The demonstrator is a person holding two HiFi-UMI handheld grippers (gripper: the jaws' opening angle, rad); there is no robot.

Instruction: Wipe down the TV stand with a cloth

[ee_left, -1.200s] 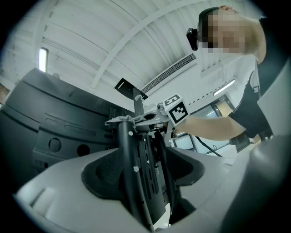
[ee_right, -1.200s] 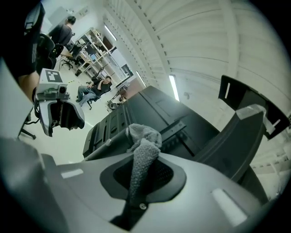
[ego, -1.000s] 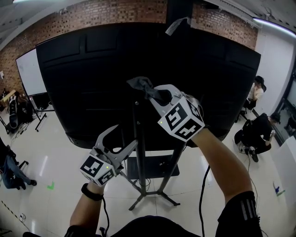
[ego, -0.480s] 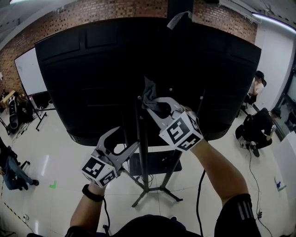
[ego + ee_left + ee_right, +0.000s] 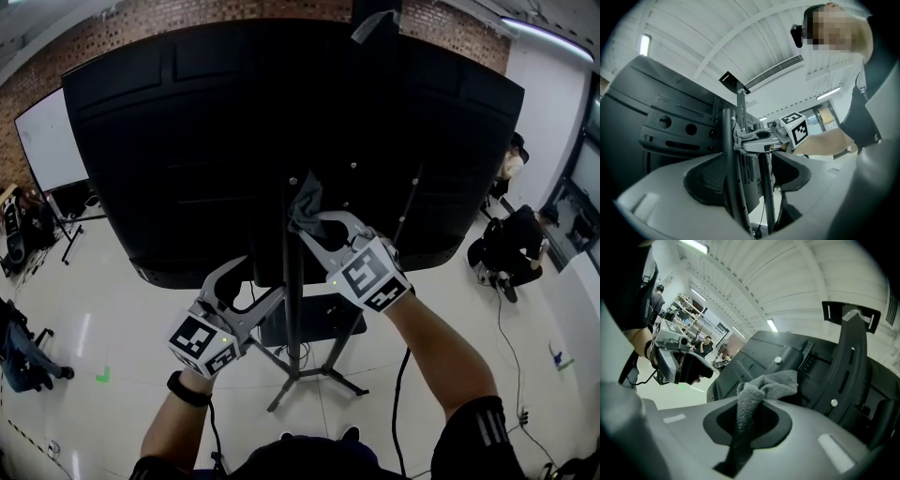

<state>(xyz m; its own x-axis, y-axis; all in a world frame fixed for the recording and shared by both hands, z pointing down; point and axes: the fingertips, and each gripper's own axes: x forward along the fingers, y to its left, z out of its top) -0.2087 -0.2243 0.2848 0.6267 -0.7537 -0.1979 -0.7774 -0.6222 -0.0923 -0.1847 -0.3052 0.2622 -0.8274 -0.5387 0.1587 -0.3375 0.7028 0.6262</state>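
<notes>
Right tool [image 5: 311,223], in the head view, is clamped on a grey cloth [image 5: 306,199] and presses it against the upright [image 5: 292,272] of the TV stand [image 5: 298,370], close behind the black back of the TV [image 5: 187,141]. The bunched end leads, probably so it can rub along the bar. The left tool [image 5: 255,289] sits lower on the same upright, likely to steady the stand while the other wipes.

In the left gripper view its jaws stand apart with the upright running between them. Neither pad looks closed on the bar. Higher up, the cloth touches the bar.

In the right gripper view the jaws are pinched tight on the cloth's tail. Its loose, crumpled end sticks out past the tips toward the black mounting bracket [image 5: 851,366].
</notes>
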